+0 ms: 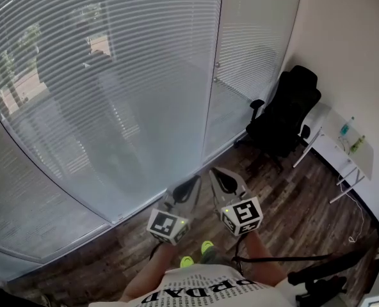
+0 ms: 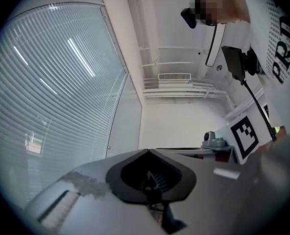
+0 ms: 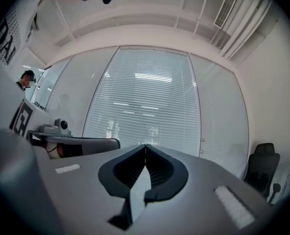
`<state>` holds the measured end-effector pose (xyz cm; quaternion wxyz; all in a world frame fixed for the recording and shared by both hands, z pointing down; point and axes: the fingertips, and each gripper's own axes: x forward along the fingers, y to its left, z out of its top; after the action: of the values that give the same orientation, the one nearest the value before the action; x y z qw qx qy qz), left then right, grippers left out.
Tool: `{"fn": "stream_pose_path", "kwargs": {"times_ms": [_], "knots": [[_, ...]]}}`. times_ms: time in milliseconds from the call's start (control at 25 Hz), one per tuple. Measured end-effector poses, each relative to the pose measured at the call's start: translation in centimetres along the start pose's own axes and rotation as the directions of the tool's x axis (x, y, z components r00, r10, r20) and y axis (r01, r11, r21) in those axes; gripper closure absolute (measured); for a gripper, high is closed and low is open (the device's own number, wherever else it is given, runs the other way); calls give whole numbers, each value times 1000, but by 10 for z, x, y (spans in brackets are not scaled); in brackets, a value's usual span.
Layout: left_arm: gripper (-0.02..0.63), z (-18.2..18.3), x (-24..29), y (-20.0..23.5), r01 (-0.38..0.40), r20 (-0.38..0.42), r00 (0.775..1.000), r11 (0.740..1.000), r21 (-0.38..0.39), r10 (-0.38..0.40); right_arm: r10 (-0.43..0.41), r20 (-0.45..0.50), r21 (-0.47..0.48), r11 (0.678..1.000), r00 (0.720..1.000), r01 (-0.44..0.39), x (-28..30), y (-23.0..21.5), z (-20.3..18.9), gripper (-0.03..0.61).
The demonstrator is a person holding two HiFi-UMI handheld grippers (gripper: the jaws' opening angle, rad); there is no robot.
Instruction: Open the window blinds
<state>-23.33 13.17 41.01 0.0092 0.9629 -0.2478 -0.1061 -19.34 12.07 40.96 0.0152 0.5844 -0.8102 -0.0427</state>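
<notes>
White blinds [image 1: 100,75] hung over the window, filling the upper left of the head view. Low in the middle, away from them, the left gripper [image 1: 187,188] and right gripper [image 1: 224,179] each had their jaws closed together, holding nothing.

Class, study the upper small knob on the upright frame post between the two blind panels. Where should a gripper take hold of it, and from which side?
Pinch the knob across its sides, coming straight in from the room side: it seems to stand out from the frame post, while the blinds offer only flat slats. The right gripper is shut and must open first.
</notes>
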Motion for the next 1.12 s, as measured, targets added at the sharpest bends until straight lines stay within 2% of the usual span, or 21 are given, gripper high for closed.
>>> {"fn": "stream_pose_path", "kwargs": {"times_ms": [160,320,520,720,840,1120], "knots": [[621,-9,25,7,-19,-23,1000,1000,-10,19,-2,-2,14,1000,1000,2,11,-29,-7,569],[621,-24,61,8,-27,-47,998,999,34,29,12,-13,16,1000,1000,-12,21,-70,-14,569],[621,-30,117,16,-59,-67,996,998,36,61,35,4,17,999,999,-35,39,-126,-8,571],[621,-34,178,16,-99,-56,993,994,53,101,92,18,16,996,996,-92,50,-184,-6,571],[621,-50,200,9,-115,-64,991,991,66,119,119,21,10,993,993,-119,48,-208,-16,571],[621,-64,248,17,-148,-60,986,985,89,153,140,43,14,990,989,-140,65,-259,-26,569]]}}
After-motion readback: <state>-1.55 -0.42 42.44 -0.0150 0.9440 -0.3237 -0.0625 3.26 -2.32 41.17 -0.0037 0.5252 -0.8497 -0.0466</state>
